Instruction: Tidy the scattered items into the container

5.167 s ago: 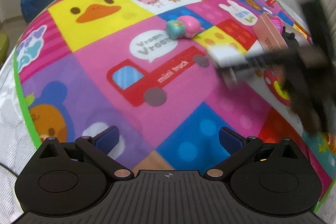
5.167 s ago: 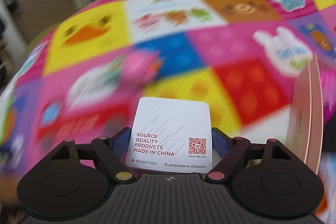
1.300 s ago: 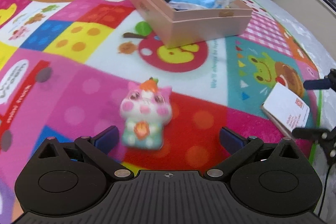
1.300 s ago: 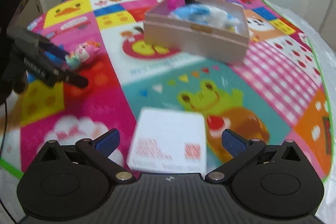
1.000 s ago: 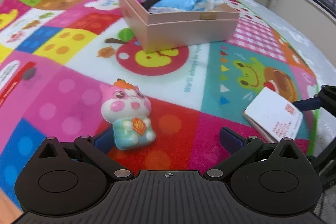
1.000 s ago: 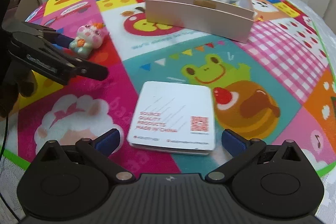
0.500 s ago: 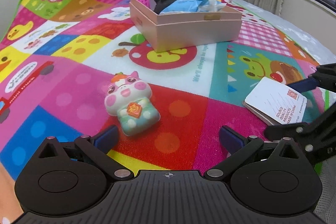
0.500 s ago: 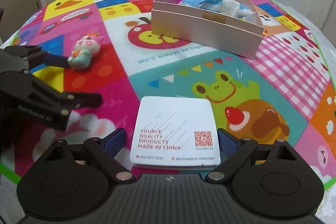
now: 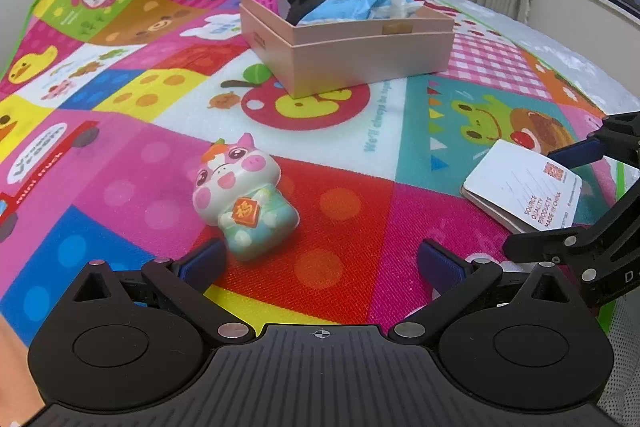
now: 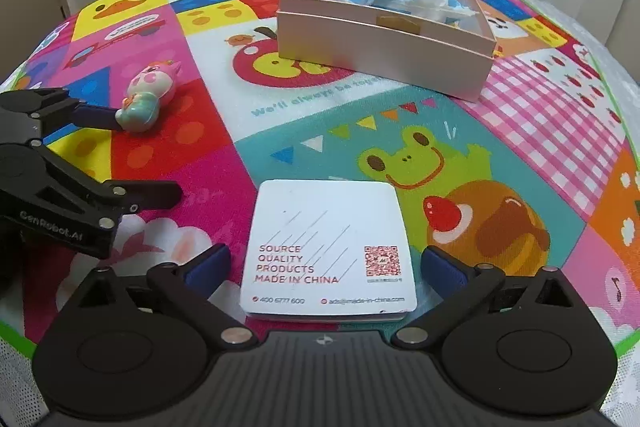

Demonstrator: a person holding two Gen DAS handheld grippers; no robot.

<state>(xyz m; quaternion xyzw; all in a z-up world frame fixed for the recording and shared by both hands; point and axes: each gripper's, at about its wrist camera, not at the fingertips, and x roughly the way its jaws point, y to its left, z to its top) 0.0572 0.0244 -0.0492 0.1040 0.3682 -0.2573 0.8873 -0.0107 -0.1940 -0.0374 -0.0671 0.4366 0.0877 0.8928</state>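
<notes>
A pink-and-teal pig toy [image 9: 244, 197] lies on the colourful play mat just ahead of my open left gripper [image 9: 320, 263], close to its left finger; it also shows in the right wrist view [image 10: 146, 97]. A white card pad [image 10: 328, 251] lies flat on the mat between the fingers of my open right gripper [image 10: 326, 269]; the pads stand apart from its edges. The pad also shows in the left wrist view [image 9: 524, 193]. The pink box [image 9: 360, 55] stands farther back, holding a blue packet, a black item and a pink item; it shows too in the right wrist view [image 10: 384, 47].
The play mat [image 9: 340, 155] covers a bed; its green edge runs near the right gripper [image 9: 592, 227]. A wall with sockets is behind, curtains and a window at the right. The left gripper [image 10: 52, 171] reaches in at the left of the right wrist view.
Both grippers have settled low over the mat, each open around its item. The right jaws, narrower half a second ago, have opened wider around the pad.
</notes>
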